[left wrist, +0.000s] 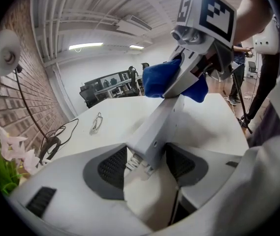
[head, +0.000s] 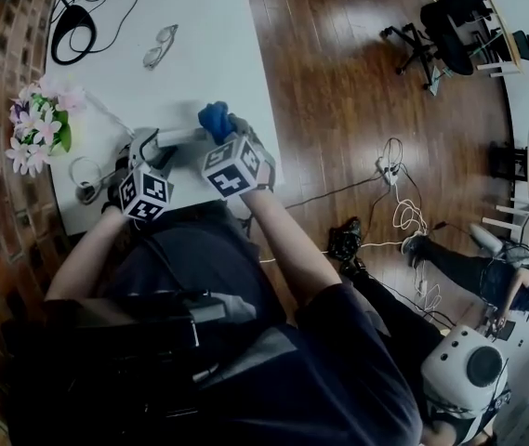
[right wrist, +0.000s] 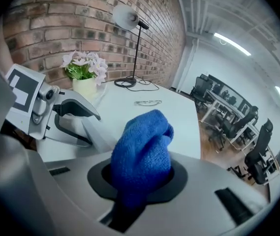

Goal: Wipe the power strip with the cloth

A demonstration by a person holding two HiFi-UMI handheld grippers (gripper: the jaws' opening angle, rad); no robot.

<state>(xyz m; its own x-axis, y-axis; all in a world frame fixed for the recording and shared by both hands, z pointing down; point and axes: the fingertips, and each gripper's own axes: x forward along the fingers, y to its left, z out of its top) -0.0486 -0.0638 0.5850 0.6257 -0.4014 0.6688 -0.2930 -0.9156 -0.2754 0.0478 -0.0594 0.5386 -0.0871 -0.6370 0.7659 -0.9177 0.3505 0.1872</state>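
Left gripper (left wrist: 147, 165): jaws wide but clamped on the strip (left wrist: 162, 122), pads pressing both its sides at what looks like the cord end. The strip is up off the table (head: 199, 26), slanting up and away from me. Right gripper (right wrist: 140, 177): jaws nearly together, pinching the cloth (right wrist: 143, 146), a blue wad bulging out past the tips. The cloth sits at the strip's far end, on its upper face. It reads as contact, but I can't swear to it. Step, as I judge it: wiping is under way, with the cloth at the far end of the stroke. Next move calls for dragging the cloth down the strip's face toward my left jaws. Pressure must be steady but light so the strip doesn't pivot in the left grip, so left holds firm and right does the travel. Side faces need a wrist roll on either gripper. The patch under the left pads needs a regrip, since the cloth can't reach it as held. Containers: one only, a white pot (right wrist: 84, 88) to the left of the strip near the brick wall. It holds pink-white flowers (right wrist: 83, 63) with green leaves; soil or water, can't tell. Beyond the strip's far end on the table are glasses (head: 159, 46) and, further off, a lamp (right wrist: 127, 16). Neither holds anything.
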